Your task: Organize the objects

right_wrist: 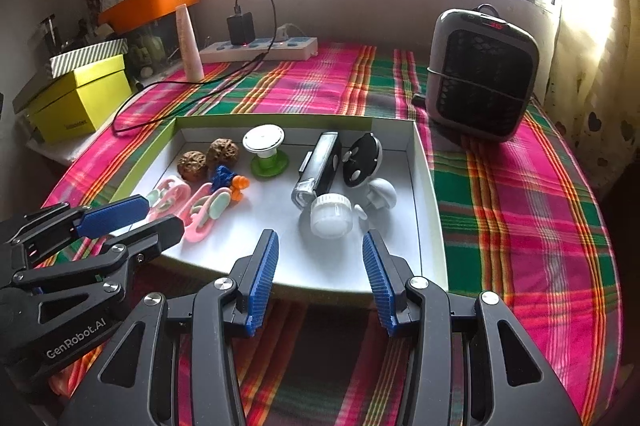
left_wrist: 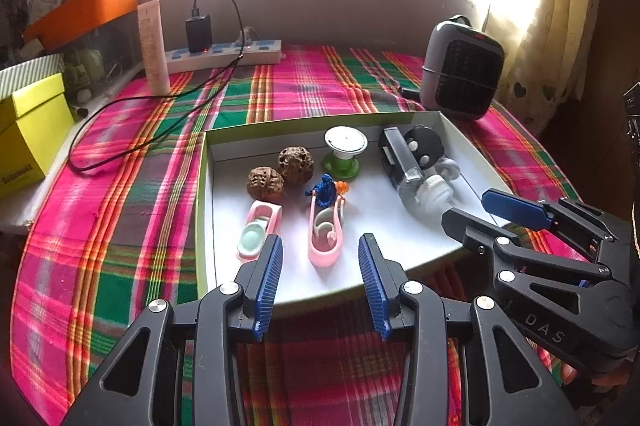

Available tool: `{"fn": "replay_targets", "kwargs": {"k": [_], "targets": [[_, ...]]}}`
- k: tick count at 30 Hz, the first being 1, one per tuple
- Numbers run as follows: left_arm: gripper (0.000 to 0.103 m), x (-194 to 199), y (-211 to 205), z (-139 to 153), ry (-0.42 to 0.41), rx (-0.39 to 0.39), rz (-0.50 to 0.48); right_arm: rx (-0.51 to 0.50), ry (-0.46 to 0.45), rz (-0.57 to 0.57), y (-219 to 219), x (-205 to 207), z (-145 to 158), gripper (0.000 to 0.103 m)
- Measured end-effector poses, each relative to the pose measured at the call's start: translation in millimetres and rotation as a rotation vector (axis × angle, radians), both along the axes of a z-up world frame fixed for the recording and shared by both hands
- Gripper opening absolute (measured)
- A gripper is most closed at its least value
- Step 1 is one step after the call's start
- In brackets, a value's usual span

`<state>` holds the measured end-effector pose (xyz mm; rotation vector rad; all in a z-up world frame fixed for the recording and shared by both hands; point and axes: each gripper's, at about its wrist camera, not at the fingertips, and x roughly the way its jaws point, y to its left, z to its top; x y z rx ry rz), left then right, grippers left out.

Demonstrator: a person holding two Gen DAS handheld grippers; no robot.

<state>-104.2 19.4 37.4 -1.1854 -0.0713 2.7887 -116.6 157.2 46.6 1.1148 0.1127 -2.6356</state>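
A shallow white tray with a green rim (left_wrist: 304,125) (right_wrist: 430,162) lies on the plaid cloth. In it are two brown walnuts (left_wrist: 266,179) (right_wrist: 192,165), a green and white spool (left_wrist: 343,154) (right_wrist: 267,152), a blue and orange toy (left_wrist: 326,191) (right_wrist: 226,180), two pink clips (left_wrist: 326,234) (right_wrist: 200,214), a black flashlight (left_wrist: 400,162) (right_wrist: 320,166), a black round device (right_wrist: 362,160) and a white cap (right_wrist: 331,216). My left gripper (left_wrist: 320,250) (right_wrist: 132,218) is open and empty at the tray's near edge. My right gripper (right_wrist: 320,246) (left_wrist: 476,206) is open and empty beside it.
A grey heater (left_wrist: 464,66) (right_wrist: 480,74) stands at the back right. A white power strip (left_wrist: 224,54) (right_wrist: 260,50) with a black charger and cable lies at the back. A tall tube (left_wrist: 154,46) and a yellow box (left_wrist: 28,134) (right_wrist: 80,102) stand at the left.
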Motion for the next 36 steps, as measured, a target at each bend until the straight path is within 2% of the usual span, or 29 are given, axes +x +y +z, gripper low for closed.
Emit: {"fn": "replay_targets", "kwargs": {"k": [10,24,36], "targets": [[0.038,28,-3,7,0.019,0.004,0.014,-0.015,0.024,-0.016,3,27,8,0.045],[0.038,59,1,-10,-0.022,-0.011,0.002,-0.002,-0.031,-0.026,2,59,-13,0.045],[0.038,70,6,-22,-0.057,-0.012,-0.004,0.012,-0.056,-0.038,6,74,-26,0.045]]}}
